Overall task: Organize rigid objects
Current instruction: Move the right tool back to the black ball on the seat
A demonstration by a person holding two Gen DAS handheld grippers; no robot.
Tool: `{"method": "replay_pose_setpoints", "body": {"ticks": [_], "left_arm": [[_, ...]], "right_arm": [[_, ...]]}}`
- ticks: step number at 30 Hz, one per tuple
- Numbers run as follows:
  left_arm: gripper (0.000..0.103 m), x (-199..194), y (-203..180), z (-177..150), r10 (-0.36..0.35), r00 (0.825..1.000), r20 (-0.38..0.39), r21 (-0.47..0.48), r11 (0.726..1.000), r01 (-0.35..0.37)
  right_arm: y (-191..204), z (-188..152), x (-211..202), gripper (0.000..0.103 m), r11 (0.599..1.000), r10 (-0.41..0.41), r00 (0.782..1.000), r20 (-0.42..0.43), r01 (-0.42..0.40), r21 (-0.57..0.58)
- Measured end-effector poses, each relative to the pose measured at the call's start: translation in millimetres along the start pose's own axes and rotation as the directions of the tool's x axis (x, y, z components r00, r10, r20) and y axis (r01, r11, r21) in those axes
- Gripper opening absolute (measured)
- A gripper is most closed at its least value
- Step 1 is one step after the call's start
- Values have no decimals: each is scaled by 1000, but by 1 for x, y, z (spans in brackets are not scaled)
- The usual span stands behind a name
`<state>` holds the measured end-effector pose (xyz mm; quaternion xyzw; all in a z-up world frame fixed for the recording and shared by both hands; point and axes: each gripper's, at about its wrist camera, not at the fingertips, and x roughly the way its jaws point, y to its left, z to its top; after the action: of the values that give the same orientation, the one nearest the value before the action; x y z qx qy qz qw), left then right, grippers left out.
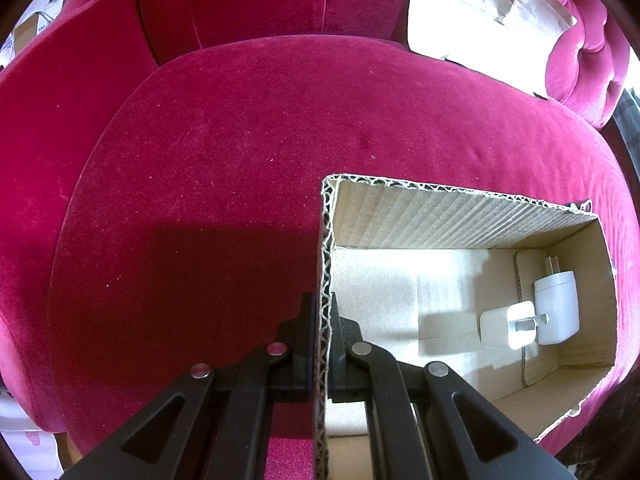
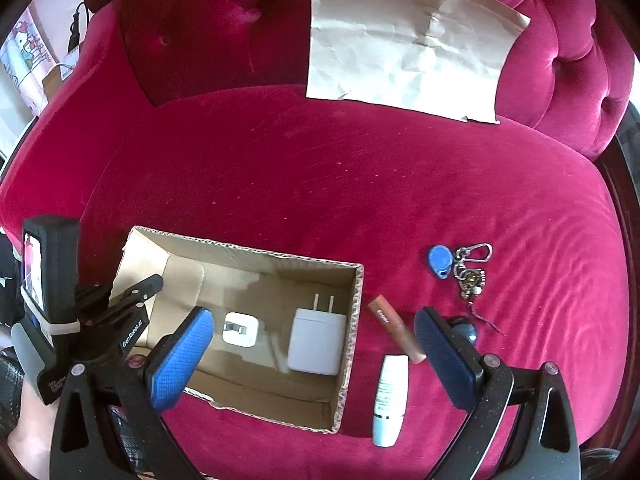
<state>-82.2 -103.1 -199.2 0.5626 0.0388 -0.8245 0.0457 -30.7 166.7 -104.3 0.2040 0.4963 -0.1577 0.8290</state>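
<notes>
An open cardboard box [image 2: 352,320] sits on the red velvet sofa seat. Two white plug chargers lie in it: a small one [image 2: 239,334] and a larger one [image 2: 317,340]; both also show in the left wrist view, the small one [image 1: 506,328] and the larger one [image 1: 558,306]. My left gripper [image 1: 322,340] is shut on the box's left wall [image 1: 322,272]. My right gripper [image 2: 312,352] is open and empty above the box's right side. Right of the box lie a brown tube [image 2: 396,328], a white tube [image 2: 390,400], a blue key fob [image 2: 440,262] and a keychain [image 2: 472,272].
A crumpled sheet of brown paper [image 2: 408,40] leans on the tufted sofa back. A small dark round object [image 2: 468,330] lies partly behind my right finger. The sofa arm rises at the right [image 2: 580,80]. The left gripper's body [image 2: 52,300] stands by the box's left wall.
</notes>
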Motion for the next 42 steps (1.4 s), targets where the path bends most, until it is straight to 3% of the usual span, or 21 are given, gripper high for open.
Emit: {"method": "replay_pose_setpoints", "body": {"ticks": [23,42], "left_arm": [[3,2,3,3,1,1000,2,3,1000,-1],[3,4,3,6,7,1000,2,4,1000,-7]], "right_arm": [[-62,-14,-23,103,997,-74,996,42,73,33],[-103,-40,8,103,995,-83,996,46,80,58]]}}
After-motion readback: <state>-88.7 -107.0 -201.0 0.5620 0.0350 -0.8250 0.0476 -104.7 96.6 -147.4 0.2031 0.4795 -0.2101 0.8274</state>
